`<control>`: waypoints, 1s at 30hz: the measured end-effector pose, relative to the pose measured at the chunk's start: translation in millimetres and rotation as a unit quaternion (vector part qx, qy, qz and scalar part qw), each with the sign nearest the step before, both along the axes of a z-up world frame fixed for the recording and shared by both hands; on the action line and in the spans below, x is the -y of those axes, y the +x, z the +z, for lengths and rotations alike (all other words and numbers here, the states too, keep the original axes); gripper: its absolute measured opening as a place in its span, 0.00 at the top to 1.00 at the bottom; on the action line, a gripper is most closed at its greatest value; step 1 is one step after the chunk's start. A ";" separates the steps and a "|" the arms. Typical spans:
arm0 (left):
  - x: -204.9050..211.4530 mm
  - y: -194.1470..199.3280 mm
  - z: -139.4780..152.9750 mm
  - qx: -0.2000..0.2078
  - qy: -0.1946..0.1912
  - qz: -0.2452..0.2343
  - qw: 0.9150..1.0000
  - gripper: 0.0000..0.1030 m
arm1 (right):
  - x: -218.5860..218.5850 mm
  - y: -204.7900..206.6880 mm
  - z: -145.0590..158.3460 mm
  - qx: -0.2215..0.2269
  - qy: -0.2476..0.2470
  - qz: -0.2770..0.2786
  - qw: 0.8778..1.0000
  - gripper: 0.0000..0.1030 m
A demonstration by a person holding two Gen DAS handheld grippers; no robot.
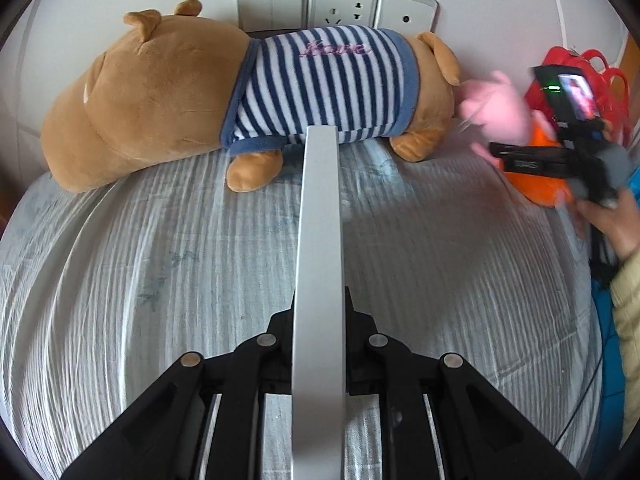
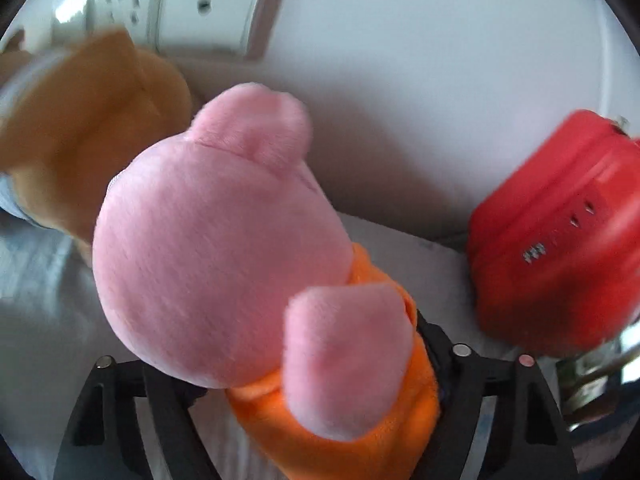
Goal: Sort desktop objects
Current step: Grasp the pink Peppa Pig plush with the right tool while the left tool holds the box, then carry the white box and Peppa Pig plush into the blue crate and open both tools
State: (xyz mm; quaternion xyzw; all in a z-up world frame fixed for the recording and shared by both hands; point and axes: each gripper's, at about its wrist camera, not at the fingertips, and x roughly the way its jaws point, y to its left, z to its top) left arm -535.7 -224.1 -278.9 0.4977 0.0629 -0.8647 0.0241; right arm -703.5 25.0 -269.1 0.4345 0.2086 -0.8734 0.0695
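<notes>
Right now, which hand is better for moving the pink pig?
The right. The right gripper already has the pig between its jaws. The left gripper is shut on a grey bar and points at the bear.

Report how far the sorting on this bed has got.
Done, apparently: the brown plush bear lies along the wall under the sockets. In hand: the left gripper is shut on a flat silver bar; the pink plush in orange sits between the right gripper's fingers, grip unclear. Left: placing both, perhaps by the red case.
</notes>
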 end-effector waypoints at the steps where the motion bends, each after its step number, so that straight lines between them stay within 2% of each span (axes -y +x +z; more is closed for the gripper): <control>1: -0.6 0.9 1.9 -0.001 0.002 0.001 1.000 0.87 | -0.1 8.3 5.4 -0.001 -0.007 0.002 1.000 0.25; 7: -3.4 18.8 22.7 -0.004 0.009 0.004 1.000 0.87 | 0.1 64.0 35.6 0.006 -0.045 0.007 0.999 0.31; 14: 1.1 52.9 62.5 -0.026 0.004 0.011 1.000 0.87 | -5.1 138.9 86.6 0.007 -0.132 0.012 0.991 0.35; 17: 0.4 74.0 85.2 -0.038 0.003 0.013 0.999 0.87 | -3.7 173.4 110.2 0.007 -0.170 0.021 0.985 0.35; 24: -10.7 133.9 151.3 -0.081 -0.002 0.011 0.997 0.87 | 13.4 240.3 166.4 -0.015 -0.212 0.040 0.976 0.35; 30: -20.2 189.5 202.5 -0.116 -0.004 -0.002 0.993 0.87 | 14.5 308.4 214.0 -0.032 -0.219 0.045 0.974 0.35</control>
